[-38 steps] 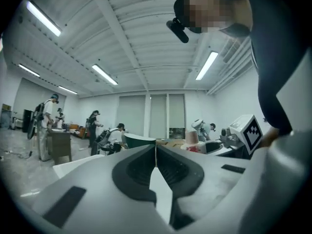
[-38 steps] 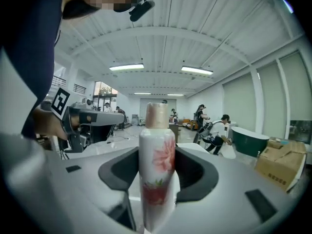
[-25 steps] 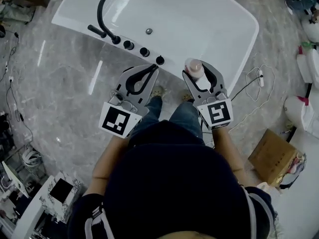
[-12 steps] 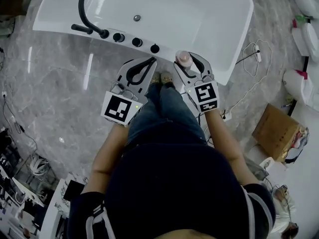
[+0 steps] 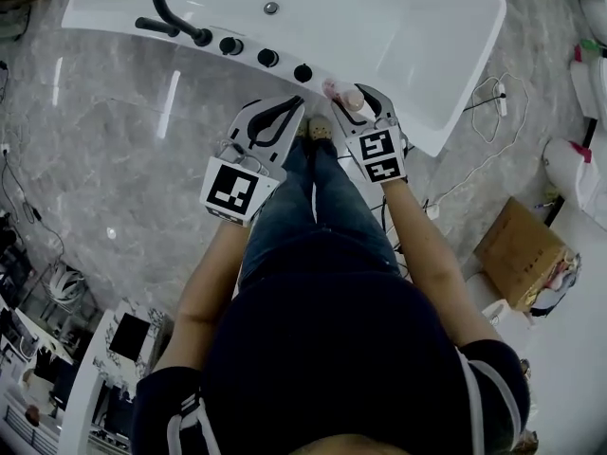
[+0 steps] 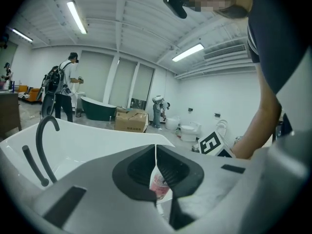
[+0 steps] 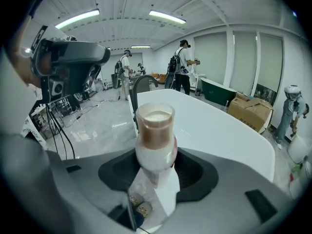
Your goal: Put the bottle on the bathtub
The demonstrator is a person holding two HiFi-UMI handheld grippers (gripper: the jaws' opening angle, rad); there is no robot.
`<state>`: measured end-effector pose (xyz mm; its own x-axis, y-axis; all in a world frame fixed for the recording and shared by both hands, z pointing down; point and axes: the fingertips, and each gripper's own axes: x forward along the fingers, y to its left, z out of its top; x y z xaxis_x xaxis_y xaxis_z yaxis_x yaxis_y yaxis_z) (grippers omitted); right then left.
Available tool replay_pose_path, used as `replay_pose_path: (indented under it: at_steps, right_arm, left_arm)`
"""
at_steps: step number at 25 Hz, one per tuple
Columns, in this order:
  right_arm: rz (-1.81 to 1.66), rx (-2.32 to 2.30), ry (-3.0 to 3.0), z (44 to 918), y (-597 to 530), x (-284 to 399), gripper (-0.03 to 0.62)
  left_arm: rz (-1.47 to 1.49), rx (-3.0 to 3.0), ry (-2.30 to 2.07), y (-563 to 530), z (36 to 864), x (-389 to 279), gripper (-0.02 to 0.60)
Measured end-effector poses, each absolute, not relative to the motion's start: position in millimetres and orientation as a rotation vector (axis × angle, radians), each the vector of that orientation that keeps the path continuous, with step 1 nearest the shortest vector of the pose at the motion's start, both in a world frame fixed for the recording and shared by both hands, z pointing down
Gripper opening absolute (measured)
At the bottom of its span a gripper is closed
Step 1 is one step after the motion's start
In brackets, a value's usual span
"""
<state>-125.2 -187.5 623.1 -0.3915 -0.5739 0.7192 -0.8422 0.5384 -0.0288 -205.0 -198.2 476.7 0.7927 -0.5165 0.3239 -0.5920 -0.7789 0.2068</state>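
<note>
The white bathtub (image 5: 417, 27) spans the top of the head view, with a black faucet (image 5: 169, 12) and three black knobs (image 5: 268, 58) on its near rim. My right gripper (image 5: 358, 100) is shut on a white bottle (image 5: 341, 96) with a brownish-pink cap. It holds the bottle at the rim's near edge, just right of the knobs. In the right gripper view the bottle (image 7: 156, 145) stands out between the jaws, cap pointing away over the tub (image 7: 219, 126). My left gripper (image 5: 287, 107) is shut and empty, beside the right one and just short of the rim.
A cardboard box (image 5: 517, 249) sits on the floor at the right, with a white toilet (image 5: 572, 171) beyond it. A cable and plug (image 5: 488, 98) lie by the tub's right end. Shelving (image 5: 57, 349) stands at lower left. People (image 7: 183, 67) stand in the background.
Both grippers have moved forward toward the tub's near rim. The bottle, still held, now sits closer to the knobs at the rim's edge.
</note>
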Motion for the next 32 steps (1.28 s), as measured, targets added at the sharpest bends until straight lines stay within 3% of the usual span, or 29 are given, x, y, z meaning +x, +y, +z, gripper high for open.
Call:
replay_pose_path:
  at_steps: [32]
  right_arm:
    - [0.489, 1.028, -2.126, 677, -207, -137, 0.232]
  left_arm:
    - [0.449, 2.586, -0.918, -185, 506, -211, 0.031]
